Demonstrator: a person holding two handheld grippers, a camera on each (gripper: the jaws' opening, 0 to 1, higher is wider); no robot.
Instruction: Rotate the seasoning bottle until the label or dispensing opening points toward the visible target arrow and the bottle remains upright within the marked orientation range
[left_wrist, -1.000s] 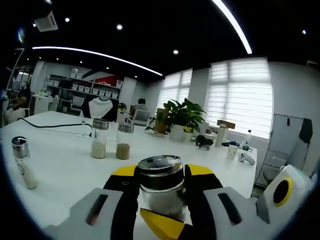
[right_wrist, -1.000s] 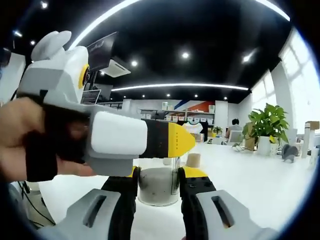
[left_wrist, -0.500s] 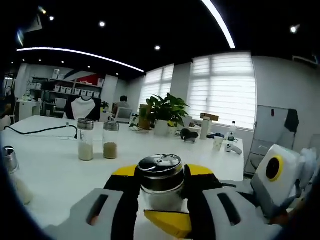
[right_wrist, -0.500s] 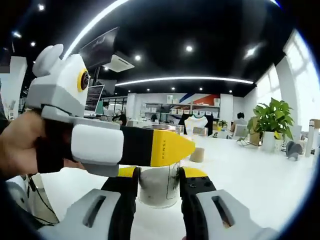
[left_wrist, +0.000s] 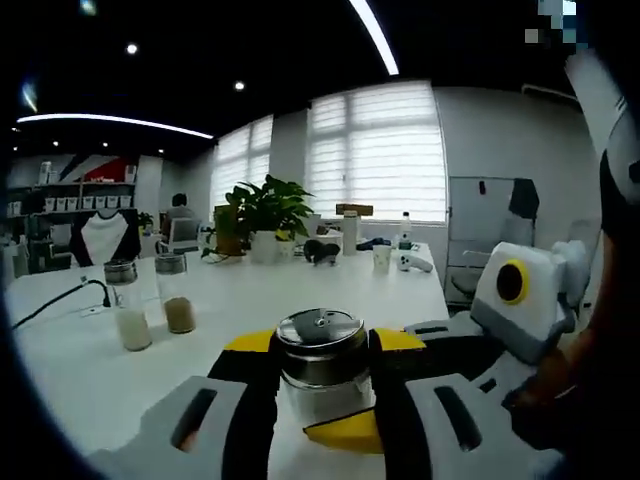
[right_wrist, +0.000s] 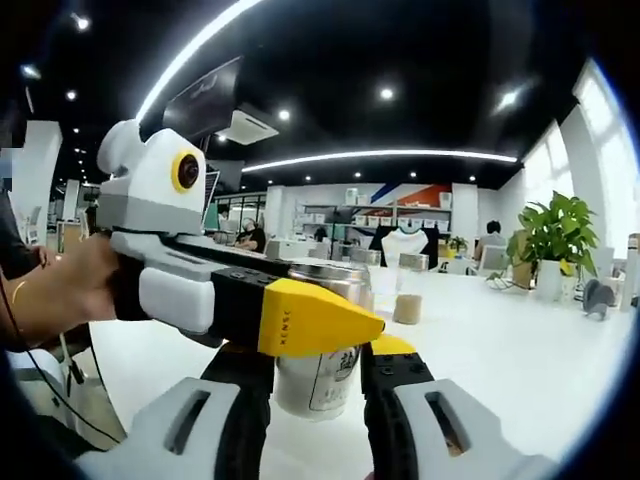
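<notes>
A glass seasoning bottle (left_wrist: 320, 365) with a steel shaker cap stands upright on the white table (left_wrist: 90, 380). My left gripper (left_wrist: 322, 350) is shut on it just below the cap. In the right gripper view the bottle's (right_wrist: 318, 375) printed label faces the camera. My right gripper (right_wrist: 318, 360) is shut on its body lower down. The left gripper (right_wrist: 310, 320) crosses in from the left in a hand, its yellow tip over the bottle's top. In the left gripper view the right gripper (left_wrist: 345, 430) reaches in from the right, low against the bottle.
Two tall glass jars (left_wrist: 130, 310) with powder stand to the left on the table, beside a black cable (left_wrist: 60, 300). A potted plant (left_wrist: 262, 215), cups and small bottles sit at the far end. The table's near edge and a person's hand (right_wrist: 60, 295) lie close by.
The bottle has turned between the right jaws: clear glass faced the right camera before, the printed label does now. The left gripper swung round with it, its view panning right.
</notes>
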